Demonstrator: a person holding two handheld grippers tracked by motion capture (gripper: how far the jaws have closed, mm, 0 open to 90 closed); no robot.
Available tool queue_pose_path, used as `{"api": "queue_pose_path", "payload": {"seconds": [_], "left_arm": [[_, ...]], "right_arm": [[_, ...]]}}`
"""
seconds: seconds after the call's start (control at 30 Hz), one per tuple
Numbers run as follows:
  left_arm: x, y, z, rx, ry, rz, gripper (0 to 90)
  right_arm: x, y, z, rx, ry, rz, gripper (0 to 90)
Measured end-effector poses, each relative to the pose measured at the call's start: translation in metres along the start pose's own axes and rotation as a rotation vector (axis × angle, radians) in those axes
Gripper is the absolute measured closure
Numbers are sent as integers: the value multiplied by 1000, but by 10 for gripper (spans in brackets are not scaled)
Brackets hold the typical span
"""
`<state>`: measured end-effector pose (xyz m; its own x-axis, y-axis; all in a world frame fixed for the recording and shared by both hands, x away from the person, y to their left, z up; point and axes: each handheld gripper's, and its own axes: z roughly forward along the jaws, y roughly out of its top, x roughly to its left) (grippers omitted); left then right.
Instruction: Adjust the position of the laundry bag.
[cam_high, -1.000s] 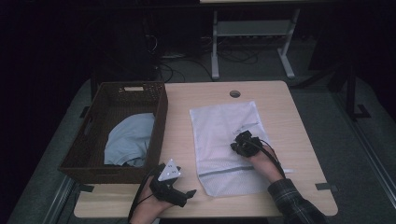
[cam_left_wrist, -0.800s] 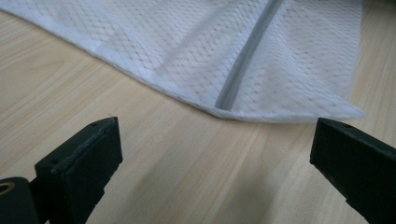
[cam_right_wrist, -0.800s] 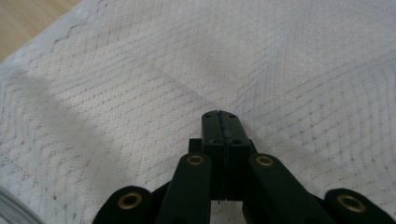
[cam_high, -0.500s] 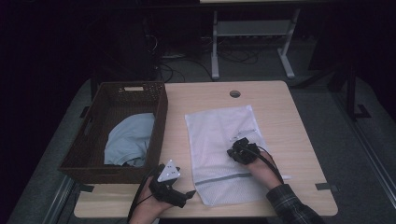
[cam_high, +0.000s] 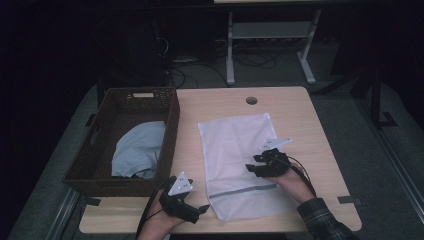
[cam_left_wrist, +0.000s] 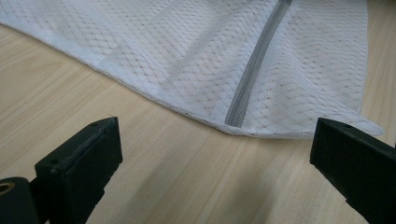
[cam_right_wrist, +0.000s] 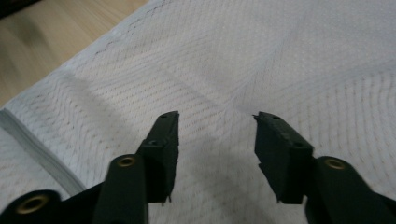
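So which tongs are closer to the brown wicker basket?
Left. The left tongs sit just below the brown wicker basket; the right tongs rest on the white mesh bag.

From the high view I see a dim room: the background is near black, and only the surface (cam_high: 225, 107) is evenly lit from above. In my gripper views the mesh bag (cam_left_wrist: 261, 56) is bright and sharp, while the near jaws are soft-focused and cast faint shadows.

Wicker basket (cam_high: 172, 120) holding blue cloth (cam_high: 137, 150)
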<state>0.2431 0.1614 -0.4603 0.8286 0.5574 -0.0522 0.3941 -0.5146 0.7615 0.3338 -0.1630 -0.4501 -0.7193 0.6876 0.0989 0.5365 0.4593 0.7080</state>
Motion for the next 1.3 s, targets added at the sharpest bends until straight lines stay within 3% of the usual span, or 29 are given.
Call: {"api": "queue_pose_path", "payload": {"seconds": [0.4, 0.57, 0.67, 0.7, 0.93, 1.3], "left_arm": [[0, 1, -2, 1, -5, -5, 22], [-2, 3, 0, 0, -6, -5, 22], [-3, 2, 1, 3, -8, -5, 22], [-3, 1, 1, 7, -8, -3, 22], [-3, -2, -3, 9, 4, -10, 22], [-4, -3, -6, 10, 16, -10, 22]], "right_arm": [[-9, -17, -28, -78, 5, -4, 326], [-15, -21, -35, -99, -8, 17, 279], [-15, -23, -38, -92, -22, 1, 230], [-14, -27, -41, -98, -47, -12, 189], [-17, -39, -53, -107, -23, -10, 181], [-22, -70, -77, -107, -56, -1, 170]]}}
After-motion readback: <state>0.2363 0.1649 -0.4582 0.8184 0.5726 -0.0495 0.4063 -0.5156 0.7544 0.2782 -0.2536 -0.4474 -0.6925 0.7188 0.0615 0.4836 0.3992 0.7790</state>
